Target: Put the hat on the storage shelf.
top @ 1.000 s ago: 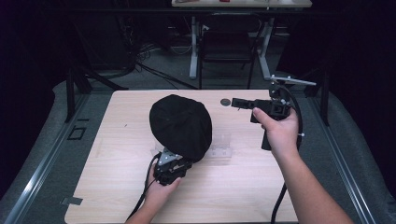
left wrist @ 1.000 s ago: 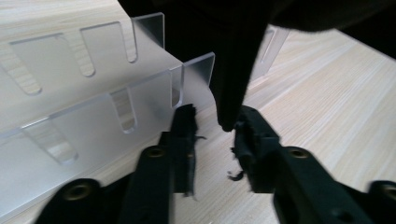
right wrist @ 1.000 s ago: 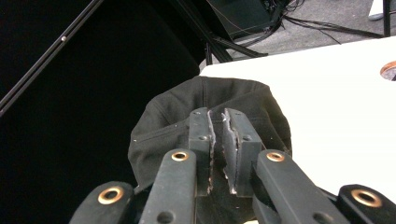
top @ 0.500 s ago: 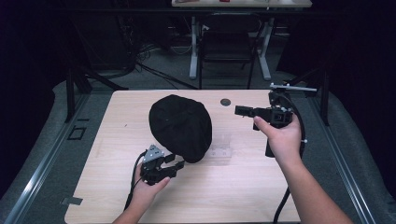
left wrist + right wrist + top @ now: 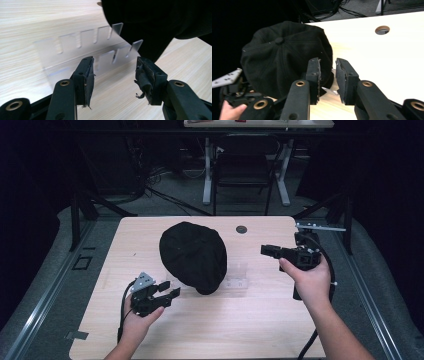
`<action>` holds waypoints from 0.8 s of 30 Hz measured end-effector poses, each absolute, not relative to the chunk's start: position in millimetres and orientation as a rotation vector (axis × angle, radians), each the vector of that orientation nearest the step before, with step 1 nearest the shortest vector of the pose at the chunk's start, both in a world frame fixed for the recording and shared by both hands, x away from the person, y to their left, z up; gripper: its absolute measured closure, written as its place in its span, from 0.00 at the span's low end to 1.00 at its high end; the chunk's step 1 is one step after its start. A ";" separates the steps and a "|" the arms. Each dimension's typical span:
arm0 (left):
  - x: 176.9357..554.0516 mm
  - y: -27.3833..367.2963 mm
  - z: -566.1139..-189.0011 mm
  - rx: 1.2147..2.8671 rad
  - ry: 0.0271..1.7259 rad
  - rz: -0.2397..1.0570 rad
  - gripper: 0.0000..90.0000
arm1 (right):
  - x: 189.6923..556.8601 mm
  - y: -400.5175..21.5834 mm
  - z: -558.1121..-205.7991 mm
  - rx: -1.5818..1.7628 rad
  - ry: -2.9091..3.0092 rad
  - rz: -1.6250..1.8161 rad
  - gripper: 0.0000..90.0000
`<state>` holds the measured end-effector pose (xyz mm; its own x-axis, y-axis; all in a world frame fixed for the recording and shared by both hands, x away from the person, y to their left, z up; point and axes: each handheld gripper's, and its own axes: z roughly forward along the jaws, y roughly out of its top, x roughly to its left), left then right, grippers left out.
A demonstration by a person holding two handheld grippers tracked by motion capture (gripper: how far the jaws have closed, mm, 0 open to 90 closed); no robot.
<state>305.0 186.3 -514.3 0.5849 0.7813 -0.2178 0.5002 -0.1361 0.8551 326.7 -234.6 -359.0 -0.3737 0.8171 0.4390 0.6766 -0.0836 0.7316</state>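
Black cap (image 5: 194, 256): mid-desk (image 5: 260, 320), atop clear slotted rack (image 5: 82, 50). We log L gripper (image 5: 167, 292) just beside cap's near-left edge, jaws wide apart, empty. R gripper (image 5: 266, 250) to cap's right, raised, jaws slightly apart, empty.

The black cap (image 5: 193, 256) sits mid-table, draped over a clear slotted rack (image 5: 82, 50) that juts out on its near side. Bare table (image 5: 240, 330) lies open left, right and in front of the cap; a small hole (image 5: 241, 229) lies behind it.
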 end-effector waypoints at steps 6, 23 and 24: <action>300.1 208.2 -517.7 1.797 1.094 0.373 0.54 | 318.8 -239.3 -371.2 1.662 2.023 1.393 0.80; 291.2 234.2 -542.7 1.809 1.163 0.436 0.53 | 288.5 -244.3 -421.9 1.642 2.008 1.237 0.78; 291.3 234.9 -543.6 1.806 1.160 0.432 0.54 | 286.1 -244.3 -425.8 1.640 2.003 1.234 0.78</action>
